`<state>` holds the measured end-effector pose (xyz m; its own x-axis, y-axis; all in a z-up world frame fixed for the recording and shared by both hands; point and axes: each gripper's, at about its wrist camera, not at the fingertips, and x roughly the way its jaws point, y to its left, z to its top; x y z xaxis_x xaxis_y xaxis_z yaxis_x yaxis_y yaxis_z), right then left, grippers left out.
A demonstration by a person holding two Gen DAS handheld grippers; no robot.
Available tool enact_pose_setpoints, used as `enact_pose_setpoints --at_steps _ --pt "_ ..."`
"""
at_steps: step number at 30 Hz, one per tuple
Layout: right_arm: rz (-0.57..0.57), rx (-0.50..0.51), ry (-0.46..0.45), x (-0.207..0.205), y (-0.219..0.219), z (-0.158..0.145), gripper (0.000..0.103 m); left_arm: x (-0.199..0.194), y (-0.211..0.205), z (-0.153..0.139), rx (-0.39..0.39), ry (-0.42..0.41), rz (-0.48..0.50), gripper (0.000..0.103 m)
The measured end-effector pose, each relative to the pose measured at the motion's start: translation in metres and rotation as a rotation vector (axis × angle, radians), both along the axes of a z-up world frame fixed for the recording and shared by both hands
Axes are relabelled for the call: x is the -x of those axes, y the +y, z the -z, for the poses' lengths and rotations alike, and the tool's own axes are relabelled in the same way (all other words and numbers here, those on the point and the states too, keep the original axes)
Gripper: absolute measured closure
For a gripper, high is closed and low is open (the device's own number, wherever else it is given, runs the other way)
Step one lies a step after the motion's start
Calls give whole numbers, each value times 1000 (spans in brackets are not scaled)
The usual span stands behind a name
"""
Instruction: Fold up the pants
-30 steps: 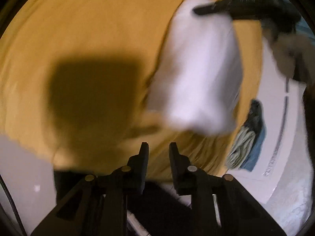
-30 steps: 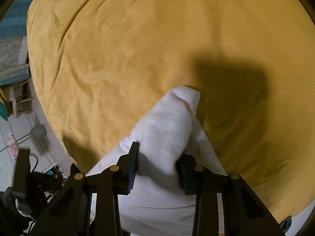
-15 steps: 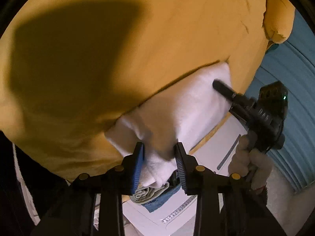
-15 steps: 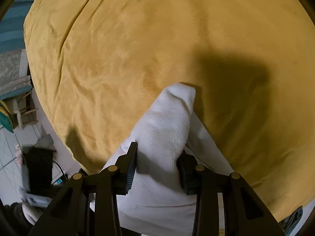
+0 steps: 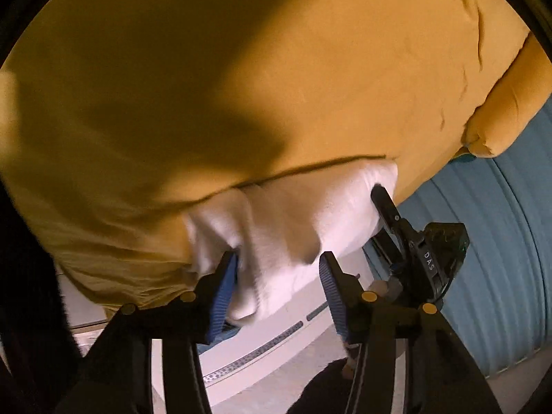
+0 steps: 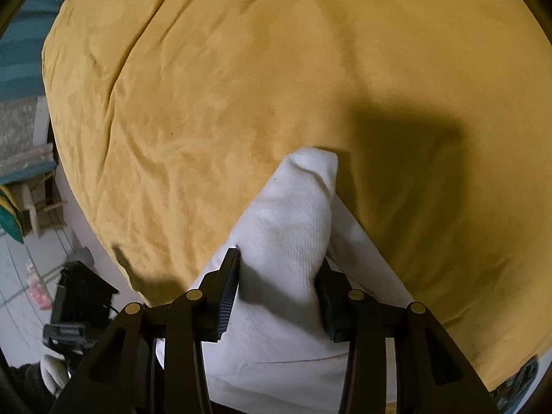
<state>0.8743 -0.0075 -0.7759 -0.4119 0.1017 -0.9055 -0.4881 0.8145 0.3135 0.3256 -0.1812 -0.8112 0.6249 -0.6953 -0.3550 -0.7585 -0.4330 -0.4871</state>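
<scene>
I have the white pants (image 6: 286, 241) bunched at the near edge of the yellow bedspread (image 6: 276, 69), my right gripper (image 6: 279, 293) clamped on one fold and my left gripper (image 5: 279, 286) part-open around another, so both ends lift evenly.

The pants (image 6: 289, 241) lie on the bed (image 6: 241, 86), at its near edge. Right gripper (image 6: 279, 286) has a fold of them between its fingers (image 6: 227, 286). Left gripper (image 5: 279, 293) straddles the other end, with the right gripper (image 5: 390, 214) just beyond.
</scene>
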Motion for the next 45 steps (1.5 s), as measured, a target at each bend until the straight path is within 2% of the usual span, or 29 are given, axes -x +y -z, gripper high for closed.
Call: enact_pose_setpoints --at_steps 4,7,8,9,11,13,15,18,20,22,23,24,25,26,27,30,32,34,37,38,40,41,42,44,45 --pt "53 -11 -21 -6 -13 -10 59 -26 5 -5 -51 -26 11 57" --pt "154 -52 -99 -12 -47 -39 54 -61 22 -10 -164 -79 83 57" --pt "208 -57 -129 -11 -67 -51 53 -70 24 -12 -195 -98 142 55" --pt "260 -62 -147 -9 -85 -61 48 -78 24 -16 -215 -120 215 54" --pt "391 -84 -175 7 -129 -81 39 -84 23 -28 -263 -134 305 47" --pt "525 -63 -194 33 -174 -92 38 -82 23 -40 -289 -128 324 38" --pt "709 -6 -192 78 -226 -94 38 -80 23 -46 -301 -119 309 38" --pt "957 66 -133 143 -285 -80 38 -83 17 -43 -281 -111 316 38" --pt "1161 7 7 191 -311 -49 38 -94 10 -38 -270 -110 308 38" --pt "1298 -103 116 220 -316 -20 38 -71 8 -36 -288 -113 303 38" --pt "1345 -145 146 230 -314 -8 43 -69 7 -34 -298 -112 281 38" --pt "1394 -187 157 236 -313 3 65 -68 4 -35 -307 -106 265 41" --pt "1429 -190 142 242 -312 9 74 -68 1 -36 -313 -108 241 48" --pt "1459 -202 118 246 -314 9 80 -68 -1 -38 -320 -114 217 55" --pt "1494 -245 86 251 -316 4 84 -67 -3 -39 -330 -120 200 57" --pt "1465 -342 -44 276 -312 -41 85 -58 -8 -36 -322 -135 140 58" --pt "1443 -363 -62 286 -312 -55 86 -55 -9 -30 -309 -128 105 59" --pt "1425 -336 -18 301 -307 -48 86 -53 -9 -22 -285 -118 80 58" --pt "1351 -230 3 297 -297 -12 84 -48 -3 -10 -249 -101 91 58" --pt "1311 -203 9 294 -293 2 82 -39 0 -12 -243 -100 108 56" --pt "1355 -214 43 303 -290 17 73 -37 5 -19 -236 -91 149 55" --pt "1410 -244 62 309 -295 17 67 -37 8 -25 -245 -86 172 54" --pt "1441 -256 69 313 -300 16 54 -37 10 -30 -255 -77 188 53" --pt "1498 -289 81 326 -306 11 39 -41 10 -38 -262 -79 196 50" --pt "1521 -304 93 338 -308 11 37 -43 9 -40 -268 -77 210 50"
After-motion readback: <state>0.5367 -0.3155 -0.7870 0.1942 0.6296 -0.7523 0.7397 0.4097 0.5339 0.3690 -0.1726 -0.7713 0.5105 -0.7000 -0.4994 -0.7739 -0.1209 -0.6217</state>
